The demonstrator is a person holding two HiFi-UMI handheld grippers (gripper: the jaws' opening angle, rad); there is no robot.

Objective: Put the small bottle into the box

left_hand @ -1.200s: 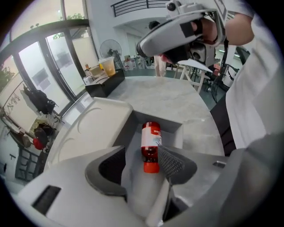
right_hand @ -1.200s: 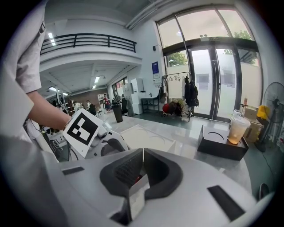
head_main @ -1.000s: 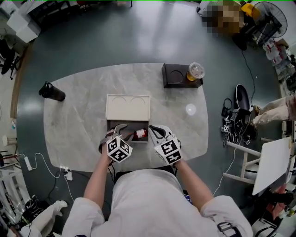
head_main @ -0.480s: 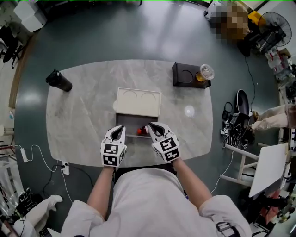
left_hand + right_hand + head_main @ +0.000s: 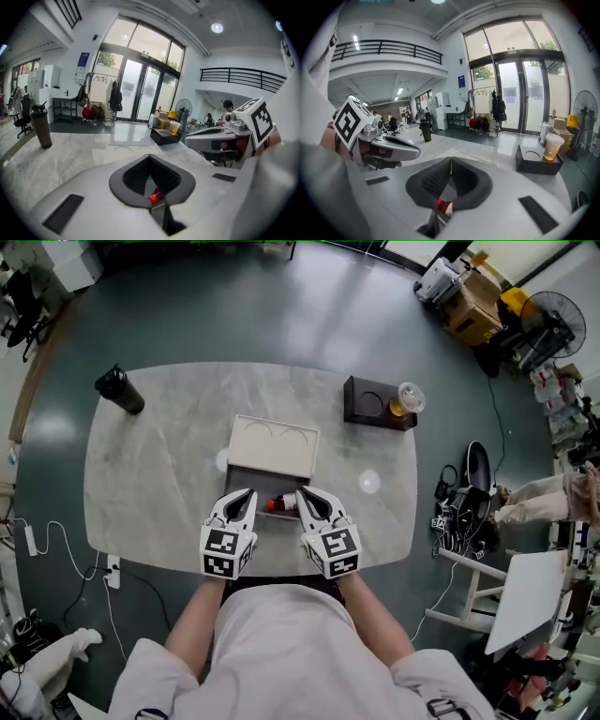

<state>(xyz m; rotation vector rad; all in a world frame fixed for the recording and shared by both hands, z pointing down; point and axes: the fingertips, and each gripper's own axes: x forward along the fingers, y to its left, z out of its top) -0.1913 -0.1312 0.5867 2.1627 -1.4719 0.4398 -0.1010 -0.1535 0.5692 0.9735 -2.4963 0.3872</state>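
Marble worktop (image 5: 159, 474), seen from overhead: left claw (image 5: 246, 495), wide apart a sec. ago, is now closed on nothing. Right claw (image 5: 302, 495) is likewise closed & empty. Both are held low, side by side, at the open box (image 5: 267, 482) front edge. Small bottle (image 5: 278, 506) lies in the box btwn them, partly hidden, label unreadable.

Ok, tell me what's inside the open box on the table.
A small bottle with red on it lies in the box's dark lower part. The left hand-held gripper and right hand-held gripper cover its sides, so anything else is hidden.
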